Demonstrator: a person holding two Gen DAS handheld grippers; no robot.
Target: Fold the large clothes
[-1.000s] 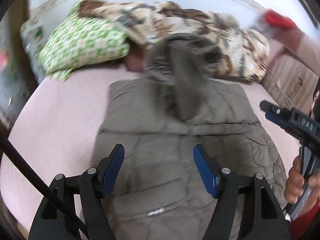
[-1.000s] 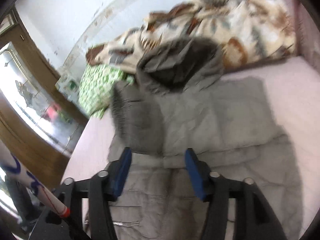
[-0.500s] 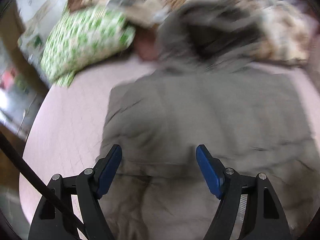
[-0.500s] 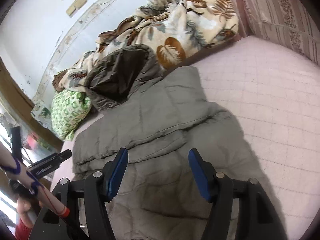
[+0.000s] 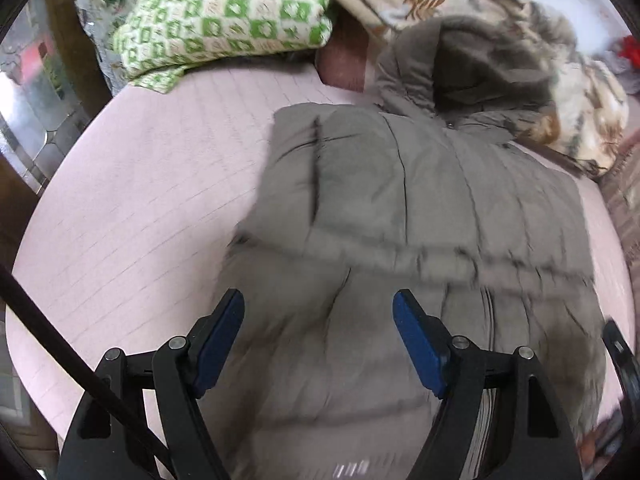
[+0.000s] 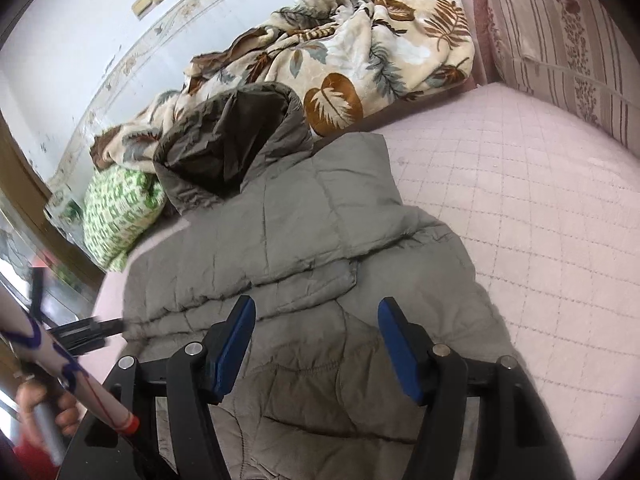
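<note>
Both claws look alike — the left claw (image 5: 318,334) and right claw (image 6: 316,340) have black angular frames, silver screw heads and blue finger pads (image 6: 234,346). A bare-skinned hand (image 6: 44,412) shows beside red cloth.

No readable text, label, brand, number or sign appears in either view. The green-and-white pillow (image 5: 224,12) beyond the left hand-held gripper (image 5: 318,338) carries only a blocky printed pattern, too blurred to tell whether any of it is lettering.

Soft even daylight, strong fisheye bending with dark corners, left view motion-blurred, right view sharp
</note>
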